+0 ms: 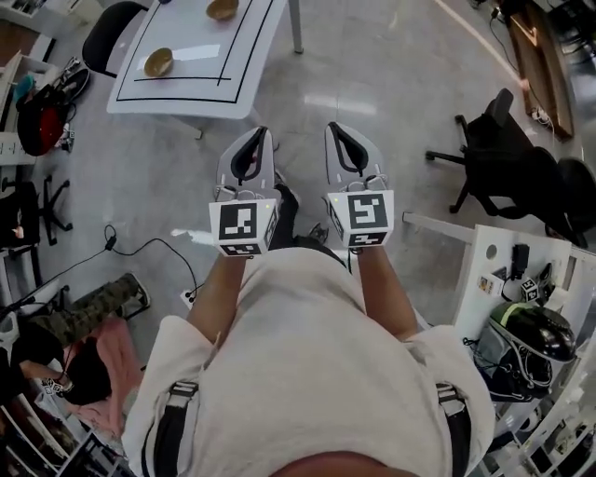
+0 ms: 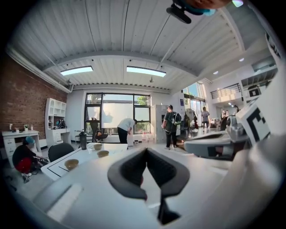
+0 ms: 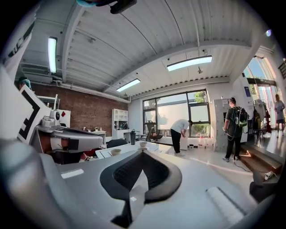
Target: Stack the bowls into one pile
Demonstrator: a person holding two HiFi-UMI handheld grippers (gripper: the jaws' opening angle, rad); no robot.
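Note:
Two brown bowls [image 1: 158,62] [image 1: 222,9] sit apart on a white table [image 1: 186,88] at the top left of the head view, well ahead of me. In the left gripper view three bowls [image 2: 71,163] [image 2: 103,153] [image 2: 97,146] show on that table [image 2: 58,172]; the right gripper view shows two bowls [image 3: 115,151] [image 3: 143,144]. My left gripper [image 1: 263,134] [image 2: 145,150] and right gripper [image 1: 332,129] [image 3: 142,152] are held side by side over the floor, short of the table. Both are shut, tips touching, with nothing between them.
A dark bottle [image 2: 83,139] stands on the table beyond the bowls. A black office chair [image 1: 503,158] is at the right, another chair [image 1: 107,33] behind the table. A cable [image 1: 149,247] lies on the floor at left. People [image 2: 170,125] stand far off by the windows.

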